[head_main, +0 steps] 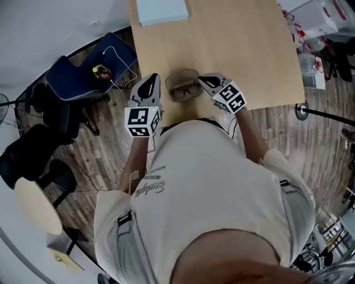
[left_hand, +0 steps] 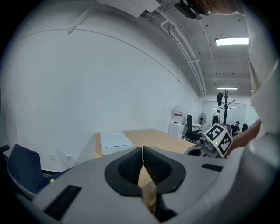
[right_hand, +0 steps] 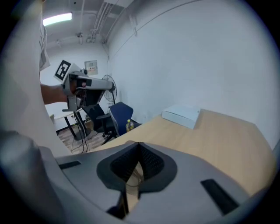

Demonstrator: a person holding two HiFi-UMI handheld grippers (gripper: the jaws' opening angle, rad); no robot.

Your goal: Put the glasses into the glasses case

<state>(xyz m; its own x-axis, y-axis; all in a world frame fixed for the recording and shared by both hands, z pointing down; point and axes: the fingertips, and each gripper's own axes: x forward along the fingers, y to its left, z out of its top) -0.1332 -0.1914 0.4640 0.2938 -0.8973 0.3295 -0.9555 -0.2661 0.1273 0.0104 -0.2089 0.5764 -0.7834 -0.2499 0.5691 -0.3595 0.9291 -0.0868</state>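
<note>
My left hand-held gripper (head_main: 155,77) and right hand-held gripper (head_main: 202,78) are both closed and empty. Between them, the glasses (head_main: 186,91) lie in the glasses case (head_main: 182,74).

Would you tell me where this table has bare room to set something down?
Free: the bare table beyond the glasses case and right of the white box. Crowded: the near edge, where the case sits between the left gripper and right gripper.

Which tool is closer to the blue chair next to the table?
Left. The left tool is at the table's near edge, with the blue chair off that side. The right tool is beyond the glasses case, farther from the chair.
</note>
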